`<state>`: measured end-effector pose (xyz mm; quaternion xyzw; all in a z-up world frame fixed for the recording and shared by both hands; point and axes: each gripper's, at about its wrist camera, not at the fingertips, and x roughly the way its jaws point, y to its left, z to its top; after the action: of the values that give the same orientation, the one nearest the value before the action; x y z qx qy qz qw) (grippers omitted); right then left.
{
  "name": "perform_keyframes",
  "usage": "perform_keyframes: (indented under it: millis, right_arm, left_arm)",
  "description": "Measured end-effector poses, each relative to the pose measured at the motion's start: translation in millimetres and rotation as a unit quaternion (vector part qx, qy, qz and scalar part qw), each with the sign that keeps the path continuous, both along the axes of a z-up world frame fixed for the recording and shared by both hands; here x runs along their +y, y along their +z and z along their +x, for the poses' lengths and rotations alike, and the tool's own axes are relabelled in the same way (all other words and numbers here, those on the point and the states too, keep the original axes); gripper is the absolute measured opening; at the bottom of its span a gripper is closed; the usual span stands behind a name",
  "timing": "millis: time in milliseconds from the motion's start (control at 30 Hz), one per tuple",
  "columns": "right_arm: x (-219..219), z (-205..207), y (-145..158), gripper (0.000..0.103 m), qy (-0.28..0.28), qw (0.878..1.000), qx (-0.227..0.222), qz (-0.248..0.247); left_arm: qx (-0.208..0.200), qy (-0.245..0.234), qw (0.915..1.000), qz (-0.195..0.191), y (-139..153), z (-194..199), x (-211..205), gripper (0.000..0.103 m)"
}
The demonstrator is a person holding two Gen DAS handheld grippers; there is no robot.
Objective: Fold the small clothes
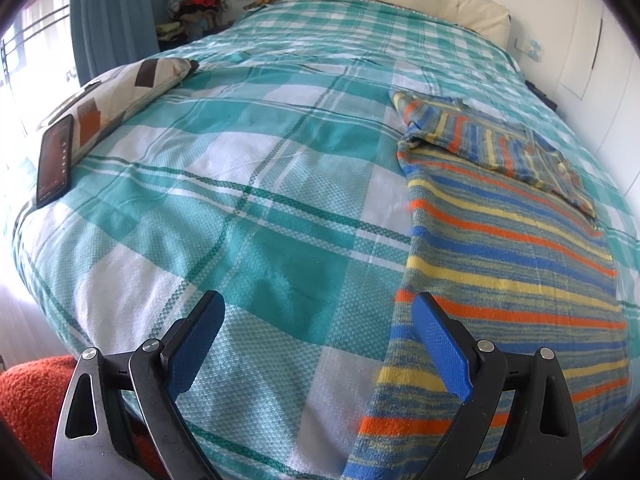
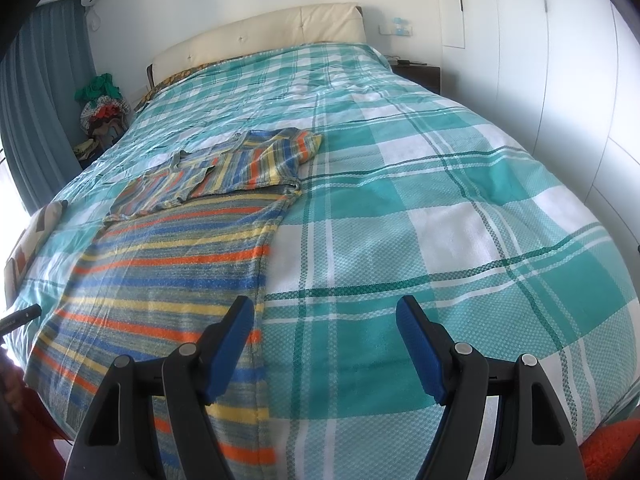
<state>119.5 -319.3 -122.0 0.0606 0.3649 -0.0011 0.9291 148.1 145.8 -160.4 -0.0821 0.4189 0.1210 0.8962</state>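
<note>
Both jaws wide, empty. Striped knit shirt point(image 1: 500, 248) lies w/ long axis running away toward headboard. Its near hem flanked by L gripper point(image 1: 316, 340) and R gripper point(image 2: 324, 340), approx. equally near.

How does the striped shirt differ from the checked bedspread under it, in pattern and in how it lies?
The striped shirt has narrow orange, blue and yellow stripes; the checked bedspread has large teal and white squares. The shirt covers only one part of the bed, its top part folded over; the bedspread lies spread over the whole bed. Both lie flat.
</note>
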Motion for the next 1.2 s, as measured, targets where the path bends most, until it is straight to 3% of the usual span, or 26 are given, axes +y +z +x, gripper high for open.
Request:
perform_keyframes:
  millis: [1200]
  right_arm:
    - [-0.6, 0.7, -0.6, 0.073, -0.001, 1.000, 0.002, 0.000]
  left_arm:
    - [0.002, -0.009, 0.9999, 0.011, -0.2, 1.6, -3.8, 0.095]
